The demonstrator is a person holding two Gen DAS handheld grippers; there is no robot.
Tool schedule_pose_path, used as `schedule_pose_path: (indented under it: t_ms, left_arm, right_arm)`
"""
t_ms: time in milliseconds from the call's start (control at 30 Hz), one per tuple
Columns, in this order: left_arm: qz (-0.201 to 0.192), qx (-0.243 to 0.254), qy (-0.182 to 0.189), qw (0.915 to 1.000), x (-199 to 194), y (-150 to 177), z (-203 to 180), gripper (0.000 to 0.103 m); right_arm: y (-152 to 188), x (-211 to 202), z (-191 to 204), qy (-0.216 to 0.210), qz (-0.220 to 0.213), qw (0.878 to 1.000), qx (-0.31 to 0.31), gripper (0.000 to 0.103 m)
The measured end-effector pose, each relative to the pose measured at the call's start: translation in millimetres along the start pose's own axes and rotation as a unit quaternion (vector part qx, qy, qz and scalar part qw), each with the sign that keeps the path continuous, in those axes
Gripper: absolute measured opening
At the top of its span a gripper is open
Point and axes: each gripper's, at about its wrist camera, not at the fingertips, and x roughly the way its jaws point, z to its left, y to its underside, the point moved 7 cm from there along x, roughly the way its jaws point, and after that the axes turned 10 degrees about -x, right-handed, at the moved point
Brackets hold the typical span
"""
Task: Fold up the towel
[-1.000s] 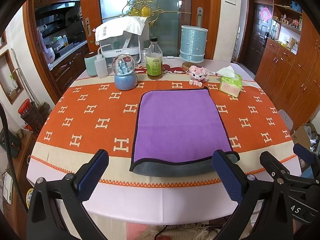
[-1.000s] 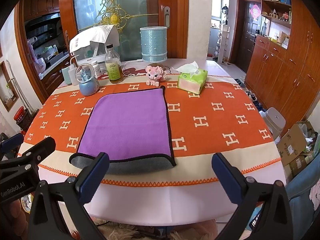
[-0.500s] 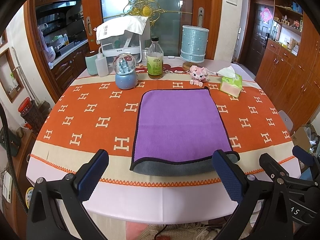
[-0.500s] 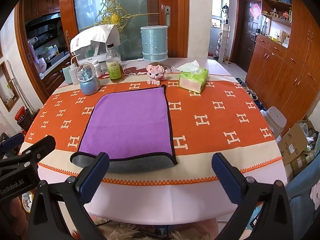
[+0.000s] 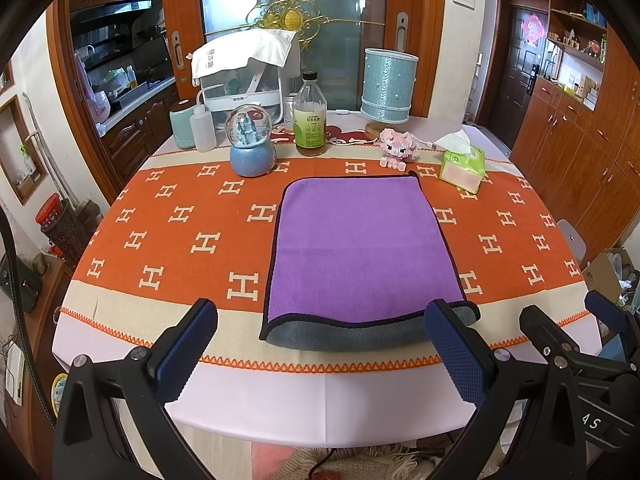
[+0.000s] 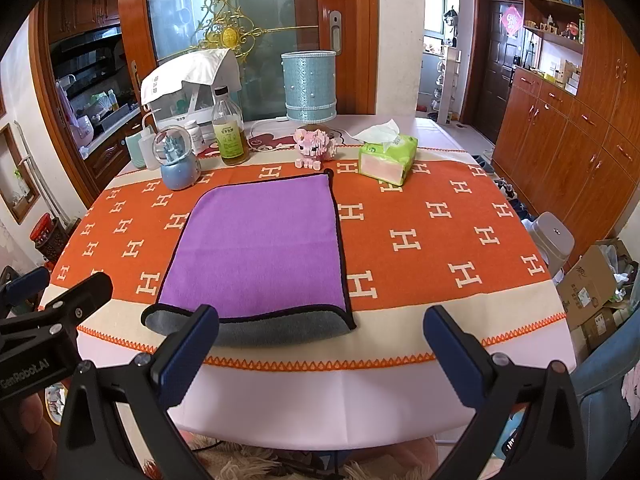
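Observation:
A purple towel (image 5: 360, 244) with a black hem lies folded flat on the orange patterned tablecloth (image 5: 180, 232); its grey underside shows as a strip along the near edge. It also shows in the right wrist view (image 6: 260, 248). My left gripper (image 5: 320, 344) is open and empty, held off the table's near edge, short of the towel. My right gripper (image 6: 320, 352) is open and empty, also off the near edge, to the right of the towel's near right corner. Neither touches the towel.
Along the table's far side stand a snow globe (image 5: 252, 142), a bottle (image 5: 310, 116), a pink toy (image 5: 396, 150), a green tissue pack (image 5: 462, 166), a blue lamp (image 5: 388, 80) and a white appliance (image 5: 244, 76). A stool (image 6: 554, 236) and boxes (image 6: 596, 280) sit at right.
Both grippers have drifted slightly closer to the table; they stay open. The towel has not moved.

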Motion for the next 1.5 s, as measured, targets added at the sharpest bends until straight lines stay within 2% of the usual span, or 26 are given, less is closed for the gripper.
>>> schedule_pose_path:
  t_ms: [700,1033,1300,1500]
  left_arm:
    - [0.008,-0.004,-0.008,0.9999,9,-4,4,0.103]
    - [-0.005,0.003,-0.012,0.9999,10,-20,6,0.103]
    - [-0.013,0.011,-0.012,0.9998,13,-20,5,0.103]
    - [0.000,0.014,0.019,0.9997,22,-20,3,0.102]
  right_arm:
    - [-3,2,4,-0.010,0.000,1.000,0.000,0.102]
    - [-10,5,0,-0.011,-0.011,1.000,-0.003,0.101]
    - [-14,6,-2,-0.011,-0.021,1.000,-0.009,0.100]
    - [-16,10,-3,-0.011,-0.029,0.999,-0.016,0.099]
